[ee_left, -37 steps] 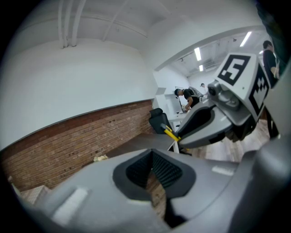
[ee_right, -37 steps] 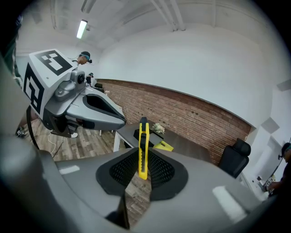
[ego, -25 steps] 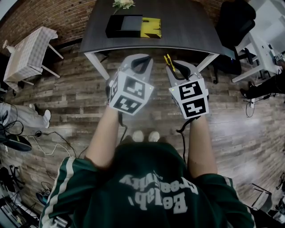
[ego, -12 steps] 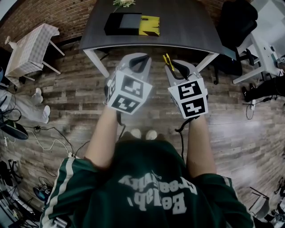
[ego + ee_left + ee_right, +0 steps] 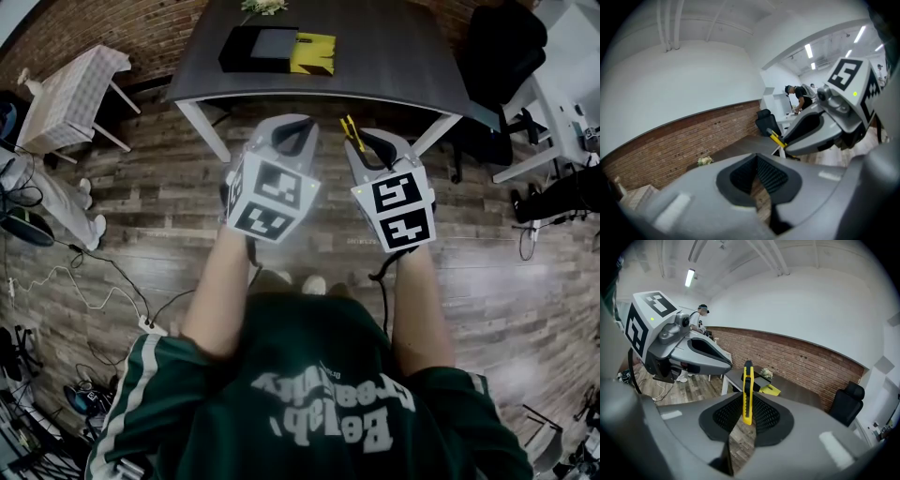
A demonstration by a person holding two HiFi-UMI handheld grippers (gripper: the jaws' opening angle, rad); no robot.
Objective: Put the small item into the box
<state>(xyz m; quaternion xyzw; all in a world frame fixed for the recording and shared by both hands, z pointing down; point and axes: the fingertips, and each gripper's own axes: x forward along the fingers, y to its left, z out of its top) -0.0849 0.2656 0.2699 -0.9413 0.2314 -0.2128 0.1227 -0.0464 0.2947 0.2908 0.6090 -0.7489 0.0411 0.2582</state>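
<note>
Two grippers side by side over the plank floor (image 5: 141, 216), short of the dark table (image 5: 394, 56). Right gripper (image 5: 746, 414) clamped on a yellow utility knife (image 5: 747, 387), body upright between the pads, one end poking out past the jaws (seen in the head view too). Left gripper (image 5: 757, 174) closed on nothing, pads together. Black box (image 5: 258, 47) toward the table's far edge, yellow piece (image 5: 317, 54) touching its right side, well apart from the knife.

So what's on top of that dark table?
On the table sit a black box, a flat yellow pack against its right side, and white flowers at the far edge. Whether anything lies inside the box cannot be made out from here.
</note>
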